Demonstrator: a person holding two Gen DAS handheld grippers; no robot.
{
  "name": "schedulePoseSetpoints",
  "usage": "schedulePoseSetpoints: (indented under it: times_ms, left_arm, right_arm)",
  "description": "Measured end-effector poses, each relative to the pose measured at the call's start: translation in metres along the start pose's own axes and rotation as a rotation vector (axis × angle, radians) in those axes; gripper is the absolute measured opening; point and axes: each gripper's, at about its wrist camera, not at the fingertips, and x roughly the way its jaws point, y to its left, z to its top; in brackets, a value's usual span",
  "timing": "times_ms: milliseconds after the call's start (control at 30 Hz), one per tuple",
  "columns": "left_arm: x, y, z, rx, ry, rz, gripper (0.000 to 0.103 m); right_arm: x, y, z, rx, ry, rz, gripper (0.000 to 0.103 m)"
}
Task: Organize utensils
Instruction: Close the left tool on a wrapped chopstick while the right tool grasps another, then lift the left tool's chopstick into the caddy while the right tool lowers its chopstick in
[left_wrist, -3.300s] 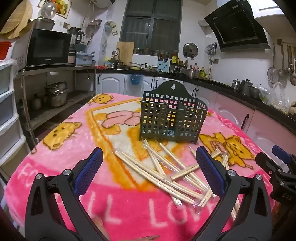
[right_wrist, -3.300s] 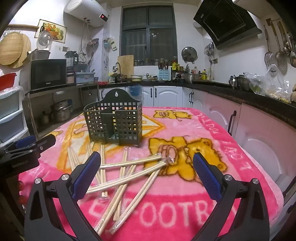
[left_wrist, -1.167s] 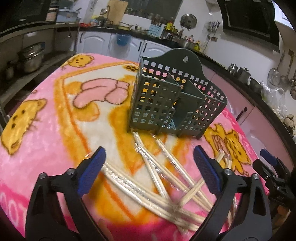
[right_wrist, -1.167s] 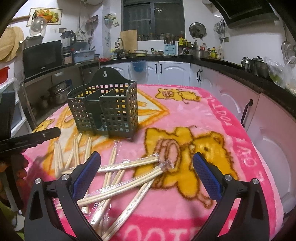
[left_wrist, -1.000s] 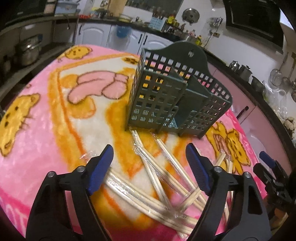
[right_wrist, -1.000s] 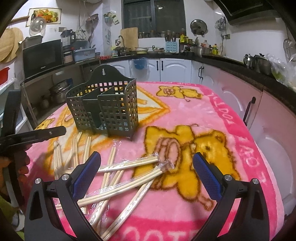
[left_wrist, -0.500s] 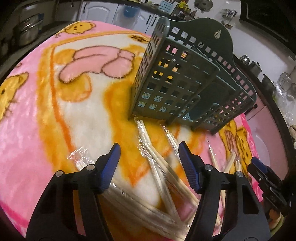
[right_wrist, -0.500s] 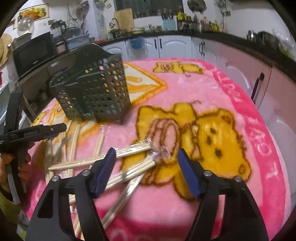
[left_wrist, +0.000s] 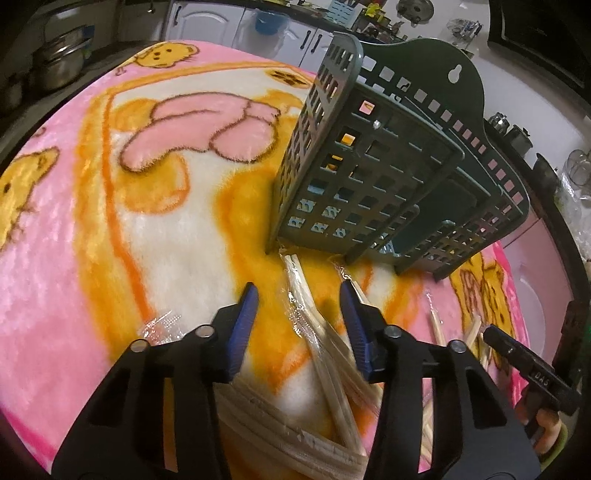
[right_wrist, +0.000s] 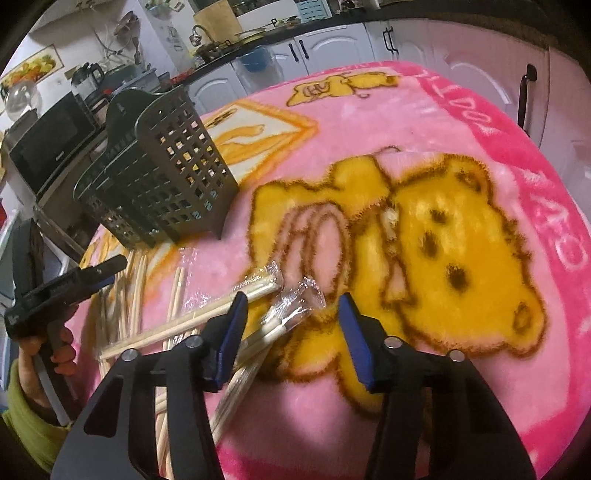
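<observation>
A dark green slotted utensil holder (left_wrist: 388, 177) stands on a pink cartoon blanket (left_wrist: 74, 240); it also shows in the right wrist view (right_wrist: 166, 177). Several plastic-wrapped chopstick pairs lie in front of it. My left gripper (left_wrist: 299, 295) is open, low over the blanket, its fingers on either side of one wrapped pair (left_wrist: 306, 306). My right gripper (right_wrist: 291, 306) is open, low, with the plastic end of a wrapped pair (right_wrist: 291, 314) between its fingers. The left gripper also shows in the right wrist view (right_wrist: 70, 284).
More wrapped chopsticks (right_wrist: 136, 291) lie scattered between the two grippers. The right gripper shows at the right edge of the left wrist view (left_wrist: 532, 373). Kitchen cabinets (right_wrist: 332, 48) and a microwave (right_wrist: 48, 147) stand behind the table.
Both grippers have dropped toward the blanket and moved forward. Their jaws have narrowed around a wrapped chopstick pair each, staying open.
</observation>
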Motion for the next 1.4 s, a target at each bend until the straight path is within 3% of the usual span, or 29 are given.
schedulePoseSetpoints:
  times_ms: [267,400,733,1133,1400]
  left_arm:
    - [0.0,0.003,0.004,-0.009,-0.006,0.018,0.02]
    - [-0.002,0.004,0.003,-0.002,-0.008,0.016,0.014]
    - [-0.017,0.003,0.004,0.009,-0.03,-0.008,0.007]
    - [-0.067,-0.015,0.016,0.059,-0.154,-0.057,0.003]
    - [-0.096,-0.014,0.029,0.068,-0.232,-0.051,0.002]
  right_arm:
    - [0.0,-0.005,0.003,0.027,-0.012,0.069,0.012]
    - [-0.005,-0.003,0.004,0.02,-0.04,0.075,0.006]
    - [-0.027,0.008,0.013,-0.019,-0.112,0.097,0.004]
    - [-0.057,0.063,0.031,-0.199,-0.214,0.152,0.003]
    - [-0.072,0.1,0.042,-0.287,-0.259,0.215,0.003]
